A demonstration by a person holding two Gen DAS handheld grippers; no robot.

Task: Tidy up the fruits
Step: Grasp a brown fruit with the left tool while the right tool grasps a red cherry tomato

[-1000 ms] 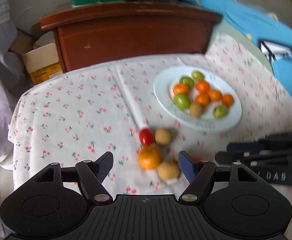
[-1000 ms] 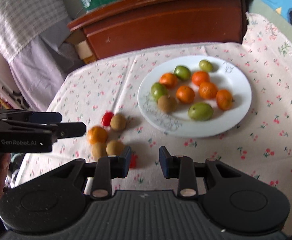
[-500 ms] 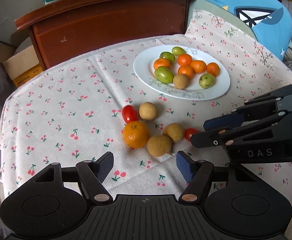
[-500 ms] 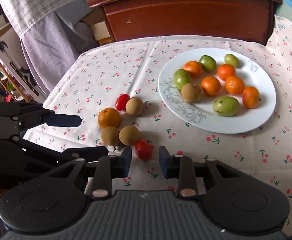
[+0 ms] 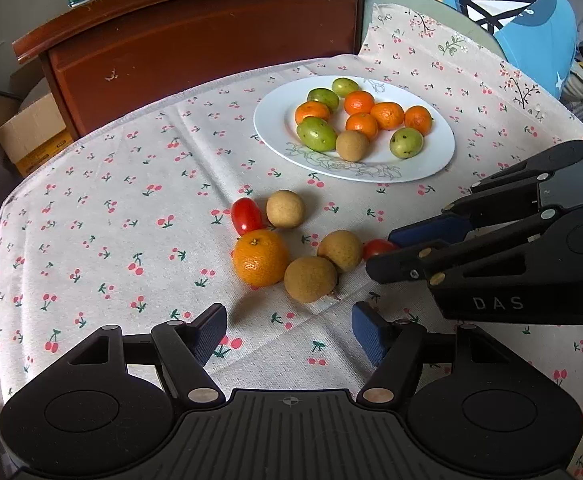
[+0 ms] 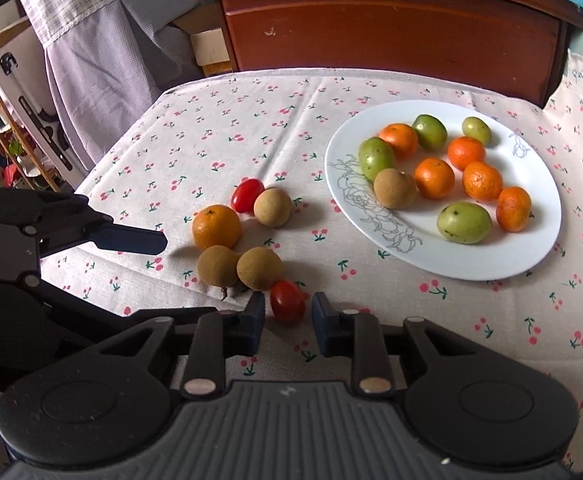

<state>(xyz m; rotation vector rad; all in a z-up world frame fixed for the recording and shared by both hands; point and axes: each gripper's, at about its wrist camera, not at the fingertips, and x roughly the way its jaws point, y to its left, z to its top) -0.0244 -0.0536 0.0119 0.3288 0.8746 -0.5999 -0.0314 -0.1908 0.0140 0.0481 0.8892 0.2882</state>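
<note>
At the bottom centre of the right wrist view, the right tongs stand parted around a small red tomato on the bench; its two pads sit on either side of the tomato with a gap showing on both sides, so nothing is gripped. Just above and left of that tomato lie two brown round fruits, touching each other, and above them a loose orange. A second red tomato and another brown fruit lie side by side higher up, near the middle of the frame. On the right half sits a white plate carrying five oranges, four green fruits and one brown fruit. A cherry-print cloth covers the bench.

Low in the left wrist view, the left tongs hang wide apart and hold nothing, with the loose fruit group further up the frame. From the right edge of that view, the right tongs reach the tomato.
</note>
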